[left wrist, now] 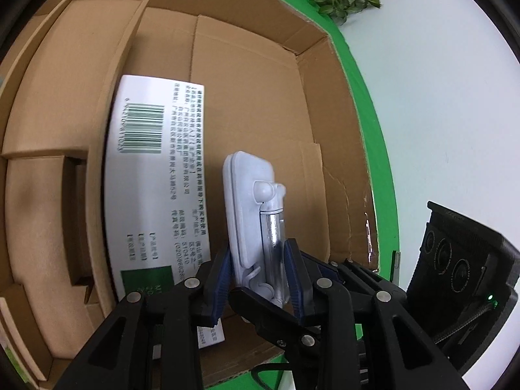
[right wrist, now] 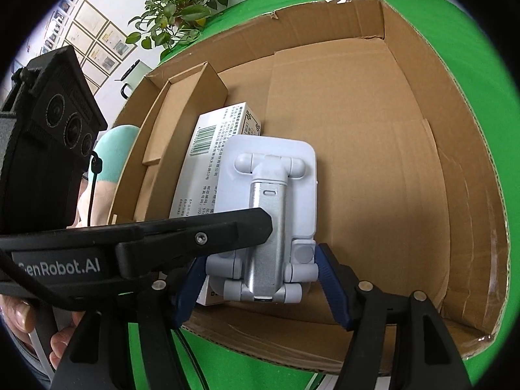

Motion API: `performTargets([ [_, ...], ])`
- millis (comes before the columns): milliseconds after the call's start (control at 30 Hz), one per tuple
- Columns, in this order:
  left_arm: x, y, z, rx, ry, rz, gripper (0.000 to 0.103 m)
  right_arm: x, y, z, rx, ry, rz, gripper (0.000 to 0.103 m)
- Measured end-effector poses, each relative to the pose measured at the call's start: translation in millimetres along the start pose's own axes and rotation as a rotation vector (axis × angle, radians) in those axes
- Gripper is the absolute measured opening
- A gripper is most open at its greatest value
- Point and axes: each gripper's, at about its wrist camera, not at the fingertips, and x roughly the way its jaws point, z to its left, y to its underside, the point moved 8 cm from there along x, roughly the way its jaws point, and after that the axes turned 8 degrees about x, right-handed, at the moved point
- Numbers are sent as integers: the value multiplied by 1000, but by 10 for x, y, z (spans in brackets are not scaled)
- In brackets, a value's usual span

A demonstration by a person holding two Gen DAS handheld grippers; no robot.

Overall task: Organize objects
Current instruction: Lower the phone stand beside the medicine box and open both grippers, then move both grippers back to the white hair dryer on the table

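Left wrist view: left gripper clamped narrow on edges of white folding phone stand, bottom centre of frame, over open cardboard box. White medicine carton with barcode flat on box floor, left of stand. Right wrist view: right gripper gripping same stand across wider lower end, blue pads against hinge knobs, frame centre. Green cloth around box. Potted plant upper left.
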Motion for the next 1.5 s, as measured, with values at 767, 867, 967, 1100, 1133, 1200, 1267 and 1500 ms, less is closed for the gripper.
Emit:
performTargets([
  [767,-885,659,570,108,-227,-174,33,169,-109,95,-134,110,-30,29],
  [867,-818,678,645,93,-235,-183,33,153,-115,82,-154,98,-39,29],
  [967,-811,672,681,81,-231,-198,33,120,-94,55,-186,81,-56,31],
  [1100,-715,585,670,82,-247,-222,33,30,-87,54,-194,66,-108,37],
  [1133,-752,601,654,90,-257,-234,33,-22,-89,57,-192,82,-137,40],
  [1200,-858,615,584,123,-310,-297,33,-218,-65,69,-195,126,-229,66],
  [1267,-1076,663,453,187,-401,-395,40,-433,16,120,-211,150,-322,85],
  [1500,-1904,1068,-144,347,-685,-830,102,-959,507,330,-259,304,-565,85],
])
